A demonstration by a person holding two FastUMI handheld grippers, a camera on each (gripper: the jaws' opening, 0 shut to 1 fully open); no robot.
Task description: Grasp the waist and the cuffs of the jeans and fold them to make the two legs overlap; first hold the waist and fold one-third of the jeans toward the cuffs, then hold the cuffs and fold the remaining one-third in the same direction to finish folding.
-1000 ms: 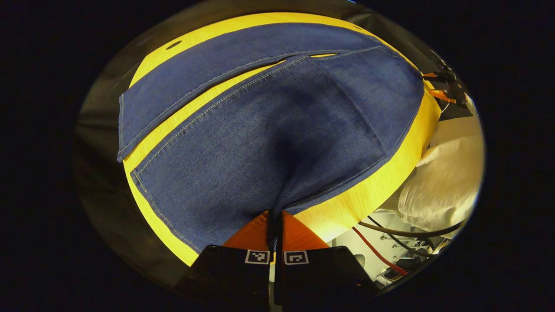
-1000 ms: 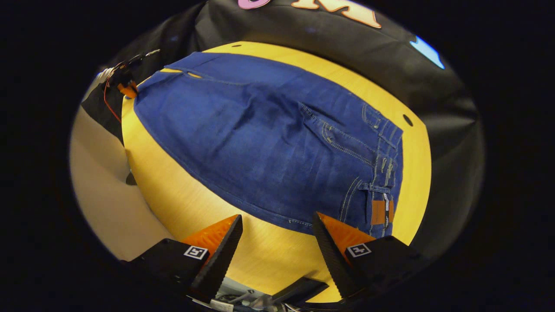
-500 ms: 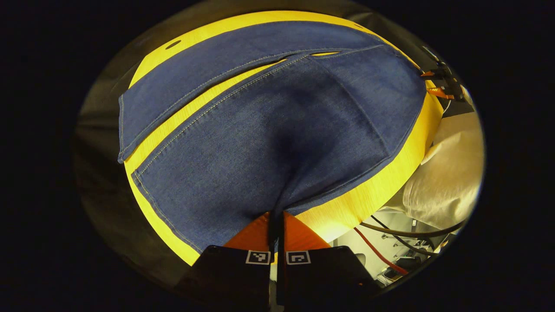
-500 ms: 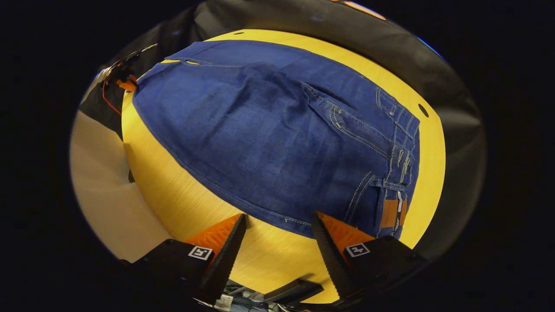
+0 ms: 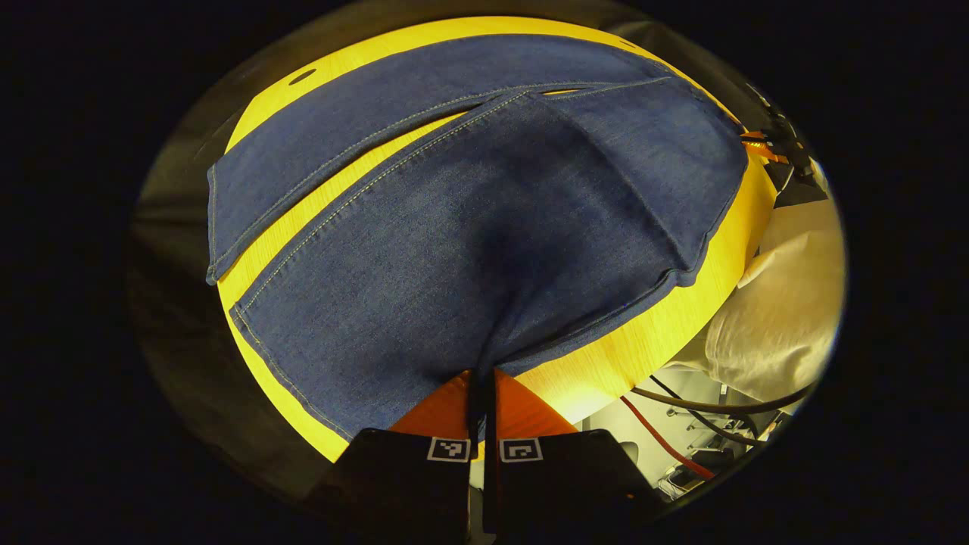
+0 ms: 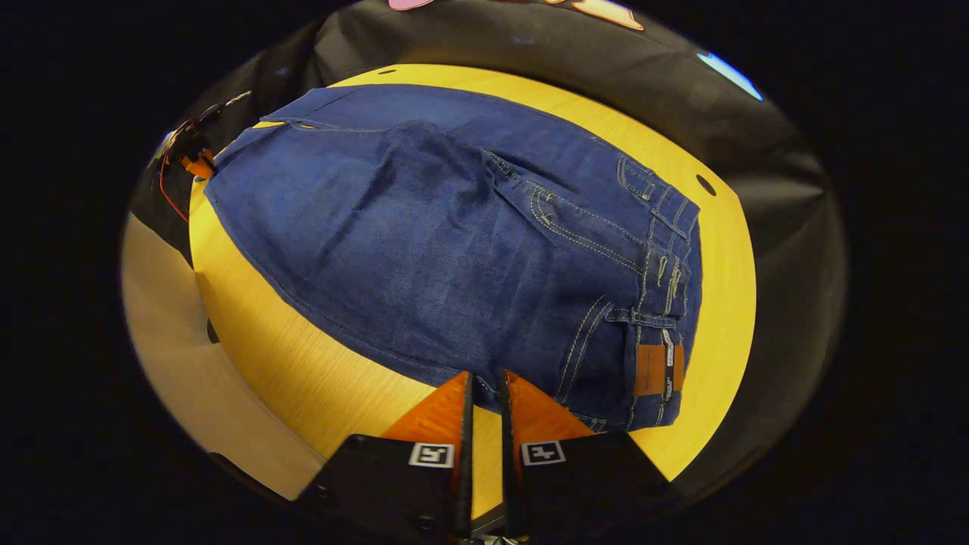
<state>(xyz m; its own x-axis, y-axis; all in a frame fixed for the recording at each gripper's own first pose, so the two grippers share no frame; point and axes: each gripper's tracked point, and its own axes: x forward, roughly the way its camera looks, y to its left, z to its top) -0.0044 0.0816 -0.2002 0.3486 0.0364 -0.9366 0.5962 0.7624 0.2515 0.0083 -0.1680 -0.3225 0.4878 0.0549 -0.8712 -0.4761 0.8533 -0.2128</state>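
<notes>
Both tongs are showing orange wedge fingers with black pads on black bodies: left tongs (image 5: pixel 482 382) and right tongs (image 6: pixel 485 390), each body carrying two small white square markers at lower centre.

1. Your jeans (image 6: pixel 454 250) are dark blue denim with pale yellow stitching; a brown patch (image 6: pixel 651 369) sits at the waist.
2. Your table (image 6: pixel 318 378) is bright yellow with a fine wood grain.
3. Your left gripper (image 5: pixel 481 378) and right gripper (image 6: pixel 484 382) have orange fingers, black bodies, and black-and-white square markers.
</notes>
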